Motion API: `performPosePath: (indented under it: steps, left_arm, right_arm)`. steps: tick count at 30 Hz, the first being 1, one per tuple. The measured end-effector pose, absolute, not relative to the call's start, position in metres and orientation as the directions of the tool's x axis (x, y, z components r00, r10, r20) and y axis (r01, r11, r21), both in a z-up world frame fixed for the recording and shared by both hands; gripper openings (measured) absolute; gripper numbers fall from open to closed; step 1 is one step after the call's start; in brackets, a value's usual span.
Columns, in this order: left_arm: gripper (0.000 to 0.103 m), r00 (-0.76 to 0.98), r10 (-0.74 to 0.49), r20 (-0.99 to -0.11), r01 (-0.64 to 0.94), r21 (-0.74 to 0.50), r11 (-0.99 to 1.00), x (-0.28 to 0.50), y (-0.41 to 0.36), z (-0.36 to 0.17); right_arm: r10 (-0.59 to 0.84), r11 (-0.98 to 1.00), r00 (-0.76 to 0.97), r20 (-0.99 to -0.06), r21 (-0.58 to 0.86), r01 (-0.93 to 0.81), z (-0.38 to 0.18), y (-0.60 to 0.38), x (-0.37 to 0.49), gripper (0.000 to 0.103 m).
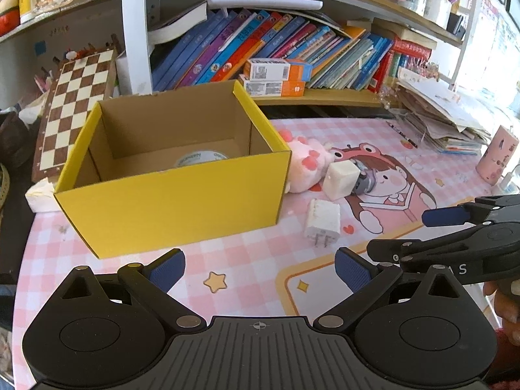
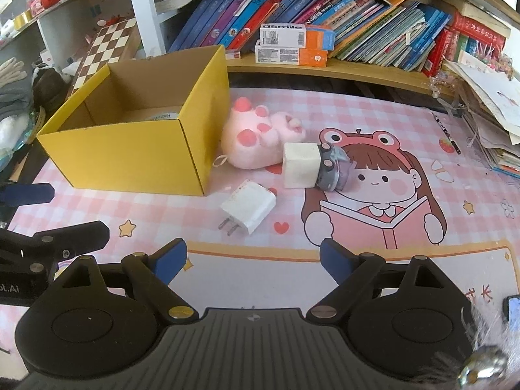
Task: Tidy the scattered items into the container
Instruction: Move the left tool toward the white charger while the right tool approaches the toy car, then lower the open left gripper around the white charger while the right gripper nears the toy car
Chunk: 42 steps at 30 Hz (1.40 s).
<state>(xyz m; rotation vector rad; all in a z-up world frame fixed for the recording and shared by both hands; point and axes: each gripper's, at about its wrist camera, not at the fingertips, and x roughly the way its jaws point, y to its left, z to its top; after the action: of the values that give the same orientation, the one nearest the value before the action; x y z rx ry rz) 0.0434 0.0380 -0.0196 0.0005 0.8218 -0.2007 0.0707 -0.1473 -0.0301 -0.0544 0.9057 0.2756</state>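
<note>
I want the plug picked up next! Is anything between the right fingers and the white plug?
No. Only bare pink mat lies between the open right gripper and the white charger plug.

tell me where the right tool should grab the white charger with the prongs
Grip the white charger across its flat body, on the two long side faces, not the metal prongs. It lies flat on the mat with the prongs pointing toward the camera, apart from the yellow box, so both sides look free. Coming down from above with the open right tool should fit best.
</note>
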Motion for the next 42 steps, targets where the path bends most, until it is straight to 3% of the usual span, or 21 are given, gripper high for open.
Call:
performPosePath:
  steps: [20, 28, 37, 42]
  left_arm:
    - [0.100, 0.596, -0.131, -0.792, 0.092, -0.096, 0.991, 0.047, -0.020, -0.031]
    - [0.100, 0.634, -0.105, -0.766, 0.116, -0.040, 0.992, 0.042, -0.045, -0.029]
    - [0.100, 0.678, -0.146, -0.720, 0.053, -0.150, 0.987, 0.039, -0.049, -0.030]
    - [0.100, 0.678, -0.127, -0.724, 0.031, -0.145, 0.989, 0.041, -0.056, -0.034]
  right_arm:
    - [0.258, 0.954, 0.575, -0.777, 0.108, -0.281, -0.038, -0.210, 0.078, 0.089]
    - [0.283, 0.945, 0.562, -0.777, 0.128, -0.300, -0.042, -0.230, 0.081, 0.089]
    - [0.307, 0.939, 0.554, -0.774, 0.152, -0.308, -0.045, -0.248, 0.086, 0.089]
    - [0.309, 0.941, 0.570, -0.761, 0.160, -0.297, -0.044, -0.258, 0.089, 0.089]
